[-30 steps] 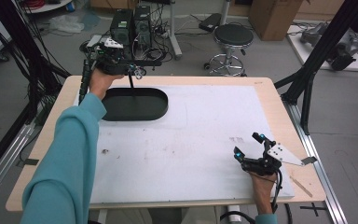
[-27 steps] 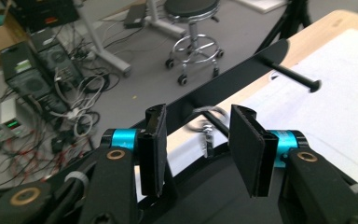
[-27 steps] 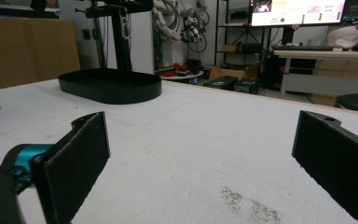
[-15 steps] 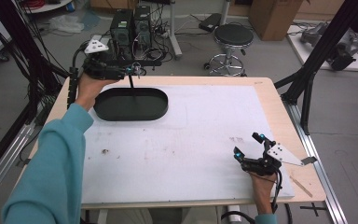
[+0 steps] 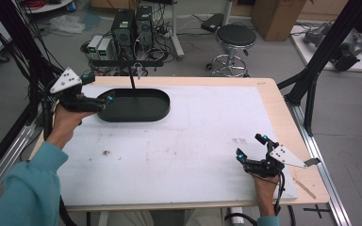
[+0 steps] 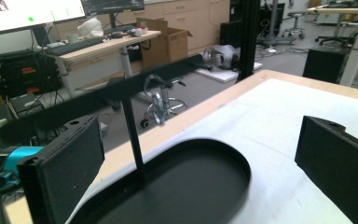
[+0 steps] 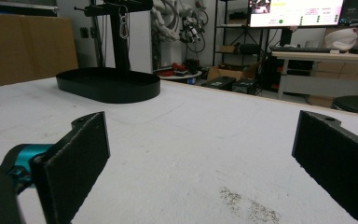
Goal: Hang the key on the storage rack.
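Fingers [image 5: 109, 97] of left gripper [image 5: 82, 94] (spread wide) at black tray [image 5: 136, 106] rim.

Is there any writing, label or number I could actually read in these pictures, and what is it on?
None can be read.
Monitor behind the desk: lines of text, too small and blurred.
Monitor in the left gripper view: blurred too.
Black tray stand, left gripper, right gripper: no markings visible.

black tray stand [image 5: 134, 104] far-left, mat [image 5: 207, 141] elsewhere open
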